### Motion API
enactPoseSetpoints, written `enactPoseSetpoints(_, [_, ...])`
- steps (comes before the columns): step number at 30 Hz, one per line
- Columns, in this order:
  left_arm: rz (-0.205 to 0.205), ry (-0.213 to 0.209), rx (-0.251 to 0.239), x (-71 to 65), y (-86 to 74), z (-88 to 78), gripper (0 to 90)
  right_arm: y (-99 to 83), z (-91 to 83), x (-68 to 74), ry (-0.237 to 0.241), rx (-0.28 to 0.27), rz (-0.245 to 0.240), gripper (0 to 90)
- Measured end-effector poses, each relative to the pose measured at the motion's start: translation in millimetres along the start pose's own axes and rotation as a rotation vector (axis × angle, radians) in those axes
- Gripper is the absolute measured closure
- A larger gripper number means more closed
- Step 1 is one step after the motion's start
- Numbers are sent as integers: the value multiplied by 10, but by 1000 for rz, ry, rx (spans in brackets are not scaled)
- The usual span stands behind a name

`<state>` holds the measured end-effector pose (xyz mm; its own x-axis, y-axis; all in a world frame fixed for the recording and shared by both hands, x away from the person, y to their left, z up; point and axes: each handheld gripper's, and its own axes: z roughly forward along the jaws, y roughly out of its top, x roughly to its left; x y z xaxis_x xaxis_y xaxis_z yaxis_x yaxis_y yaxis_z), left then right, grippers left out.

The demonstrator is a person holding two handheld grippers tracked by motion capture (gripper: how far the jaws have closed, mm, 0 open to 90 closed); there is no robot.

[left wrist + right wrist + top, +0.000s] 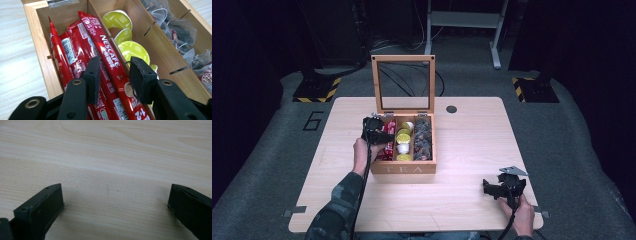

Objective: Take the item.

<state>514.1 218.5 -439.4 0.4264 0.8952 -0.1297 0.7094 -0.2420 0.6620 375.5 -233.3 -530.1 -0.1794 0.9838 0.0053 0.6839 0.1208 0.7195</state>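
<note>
1. A light wooden tea box (403, 169) marked "TEA", its glass-paned lid (403, 85) standing upright, sits at the centre of the pale wooden table (467, 145).
2. The box has three lengthwise compartments: red Nescafé stick sachets (388, 145) at 9 o'clock, yellow-green lidded capsules (403, 136) in the middle, dark tea bags in clear wrappers (422, 139) at 3 o'clock.
3. The left gripper (382, 136) hangs over the 9 o'clock compartment, its hand (361, 151) just outside the box wall.
4. In the left gripper view, the left gripper (113, 75) straddles one red Nescafé stick sachet (111, 63) that lies tilted on top of the pile. The jaws are partly closed around it; whether the pads (93, 75) already press on it cannot be told.
5. The capsules (133, 48) lie at 2 o'clock from that sachet, beyond the divider.
6. The right gripper (504, 187) rests near the table's 5 o'clock corner, well apart from the box.
7. In the right gripper view, the right gripper (115, 202) has its jaws wide apart over bare tabletop (107, 157), nothing between them.
</note>
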Motion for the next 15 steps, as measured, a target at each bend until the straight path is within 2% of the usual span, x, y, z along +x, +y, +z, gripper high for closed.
enactPoseSetpoints(3, [9, -4, 5, -3, 2, 3, 632, 0, 0, 0, 0, 0, 0, 0])
enactPoseSetpoints(8, [1, 4, 11, -26, -1, 19, 663, 0, 0, 0, 0, 0, 0, 0])
enactPoseSetpoints(11, [-9, 6, 16, -37, 3, 24, 654, 0, 0, 0, 0, 0, 0, 0])
enactPoseSetpoints(15, [8, 24, 27, -66, 16, 41, 643, 0, 0, 0, 0, 0, 0, 0])
